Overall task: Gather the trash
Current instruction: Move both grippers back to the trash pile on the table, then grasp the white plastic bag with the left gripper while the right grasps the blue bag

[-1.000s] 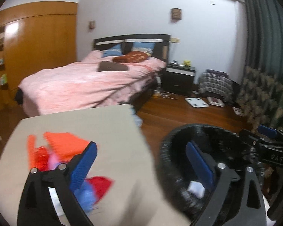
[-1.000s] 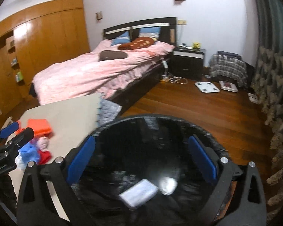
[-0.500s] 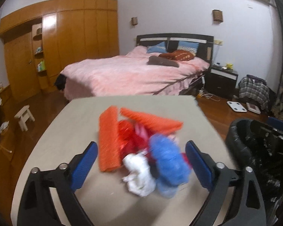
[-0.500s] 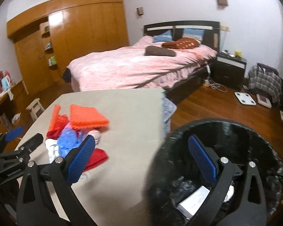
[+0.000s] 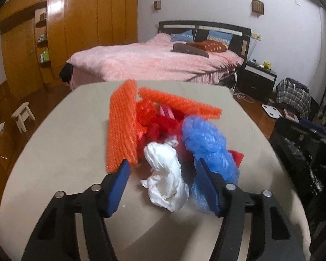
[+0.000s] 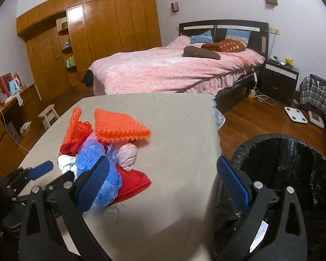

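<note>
A pile of trash lies on a beige table (image 5: 54, 152): two orange bubble-wrap pieces (image 5: 121, 126), red plastic (image 5: 160, 126), a white crumpled bag (image 5: 165, 174), a blue plastic bag (image 5: 206, 148). My left gripper (image 5: 163, 187) is open with the white bag between its fingers, not touching it. In the right wrist view the pile (image 6: 110, 148) sits left of my open, empty right gripper (image 6: 163, 184). A black lined trash bin (image 6: 293, 174) stands at the table's right edge and holds some paper.
A pink bed (image 6: 173, 69) stands behind the table. A wooden wardrobe (image 6: 97, 32) fills the left wall. A small stool (image 5: 22, 115) stands on the floor to the left. A nightstand (image 6: 280, 76), a scale and a plaid bag stand at the right.
Both grippers swung left from the bin toward the trash pile. My left gripper moved in close around the white bag and narrowed its opening.
</note>
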### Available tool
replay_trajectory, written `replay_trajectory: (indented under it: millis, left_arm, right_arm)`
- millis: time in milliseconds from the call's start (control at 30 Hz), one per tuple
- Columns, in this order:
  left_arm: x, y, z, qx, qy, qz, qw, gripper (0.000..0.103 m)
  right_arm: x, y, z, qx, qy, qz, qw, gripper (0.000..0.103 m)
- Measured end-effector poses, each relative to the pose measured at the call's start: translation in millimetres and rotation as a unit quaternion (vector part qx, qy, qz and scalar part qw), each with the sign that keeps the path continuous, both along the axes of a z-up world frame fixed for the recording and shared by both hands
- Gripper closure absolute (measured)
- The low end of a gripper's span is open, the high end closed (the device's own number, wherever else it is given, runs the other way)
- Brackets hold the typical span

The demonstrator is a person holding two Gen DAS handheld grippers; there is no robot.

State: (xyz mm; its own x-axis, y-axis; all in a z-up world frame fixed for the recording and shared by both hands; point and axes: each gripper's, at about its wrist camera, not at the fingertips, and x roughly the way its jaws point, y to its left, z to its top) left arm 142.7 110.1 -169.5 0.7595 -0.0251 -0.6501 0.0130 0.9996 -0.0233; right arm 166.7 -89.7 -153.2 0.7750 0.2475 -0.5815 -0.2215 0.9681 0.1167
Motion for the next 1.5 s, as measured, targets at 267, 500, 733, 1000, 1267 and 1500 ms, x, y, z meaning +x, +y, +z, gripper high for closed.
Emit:
replay_trajectory:
  millis: [267,500,733,1000,1267,1500]
  left_arm:
    - [9,-6,-10,-0.004,0.018,-0.008,0.9998,0.078]
    - [-1,2,0,-0.012,-0.007,-0.009,0.9999,0.080]
    - [-13,19,20,-0.020,-0.037,-0.003,0.9991,0.080]
    - [-17,40,28,-0.012,-0.047,0.022,0.9986,0.080]
    - [-18,50,26,-0.015,-0.041,0.030,0.9986,0.080]
    - [-18,49,26,-0.015,-0.040,0.033,0.9985,0.080]
  right_arm:
    - [5,4,-8,-0.005,0.008,0.002,1.000,0.007]
    - [8,17,-12,-0.002,0.009,0.015,1.000,0.007]
    - [10,36,-12,-0.002,0.005,0.036,0.999,0.007]
    - [10,66,-16,-0.007,0.008,0.071,0.997,0.021]
    - [10,93,-27,-0.019,0.024,0.102,0.994,0.033]
    - [7,104,-33,-0.020,0.043,0.133,0.990,0.059]
